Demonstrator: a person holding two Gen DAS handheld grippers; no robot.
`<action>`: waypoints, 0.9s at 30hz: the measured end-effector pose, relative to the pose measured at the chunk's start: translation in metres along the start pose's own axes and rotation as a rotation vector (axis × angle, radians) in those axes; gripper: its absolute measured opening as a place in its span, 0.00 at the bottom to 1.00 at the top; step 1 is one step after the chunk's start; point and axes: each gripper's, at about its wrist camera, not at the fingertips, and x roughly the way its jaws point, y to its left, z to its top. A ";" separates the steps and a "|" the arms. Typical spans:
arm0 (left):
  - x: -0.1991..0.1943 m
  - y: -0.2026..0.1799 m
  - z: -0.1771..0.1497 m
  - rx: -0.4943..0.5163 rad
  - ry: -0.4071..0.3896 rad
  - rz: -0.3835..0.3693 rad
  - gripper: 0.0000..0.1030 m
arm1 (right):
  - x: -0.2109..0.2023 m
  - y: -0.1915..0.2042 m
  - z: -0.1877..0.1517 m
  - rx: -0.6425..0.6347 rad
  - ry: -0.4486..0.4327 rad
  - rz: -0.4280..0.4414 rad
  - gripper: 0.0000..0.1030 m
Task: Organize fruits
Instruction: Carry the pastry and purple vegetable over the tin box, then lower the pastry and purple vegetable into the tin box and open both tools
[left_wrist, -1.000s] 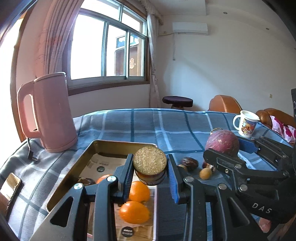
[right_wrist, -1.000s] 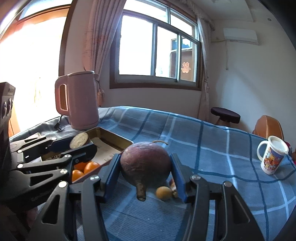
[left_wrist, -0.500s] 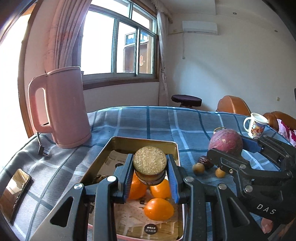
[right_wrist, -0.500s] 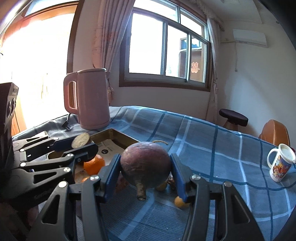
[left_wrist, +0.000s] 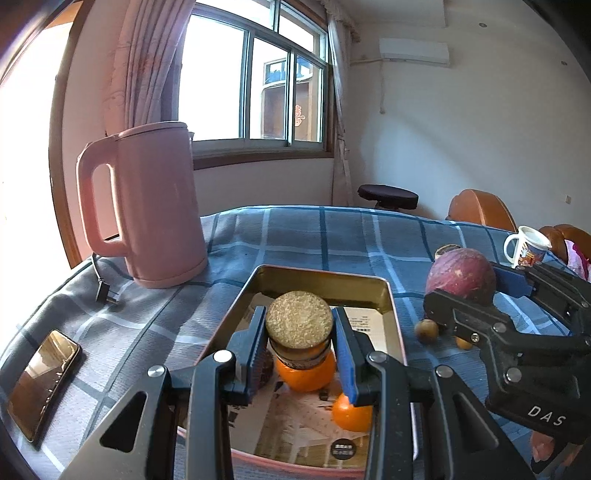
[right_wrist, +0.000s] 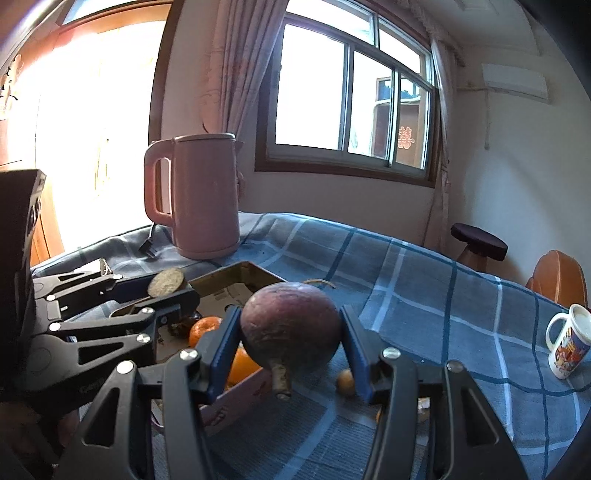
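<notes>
Blue plaid tablecloth (left_wrist: 332, 236). Left gripper (left_wrist: 298, 345) clamps cork-lidded glass jar (left_wrist: 298, 334); right gripper (right_wrist: 290, 347), marked "DAS", clamps round purple fruit (right_wrist: 290, 328). Tray paper's print at 6 o'clock unreadable, perhaps a logo.

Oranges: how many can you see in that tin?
2 in the tray: one orange under the jar the left gripper holds, another orange nearer its right edge. More may be hidden.

Counted on inspection: two oranges (left_wrist: 306, 374) in one tray (left_wrist: 392, 295); one purple fruit (right_wrist: 291, 326); one cork-lidded jar (left_wrist: 299, 330); two small brown fruits (left_wrist: 426, 331); one kettle (left_wrist: 151, 206); one mug (right_wrist: 569, 345); one phone (left_wrist: 44, 380).
</notes>
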 end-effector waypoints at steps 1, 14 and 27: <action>0.000 0.001 0.000 -0.001 0.002 0.004 0.35 | 0.001 0.001 0.000 -0.002 0.001 0.002 0.54; 0.005 0.021 -0.004 -0.020 0.033 0.036 0.35 | 0.014 0.021 0.008 -0.040 0.016 0.039 0.54; 0.010 0.039 -0.009 -0.034 0.070 0.049 0.35 | 0.030 0.041 0.006 -0.060 0.044 0.073 0.54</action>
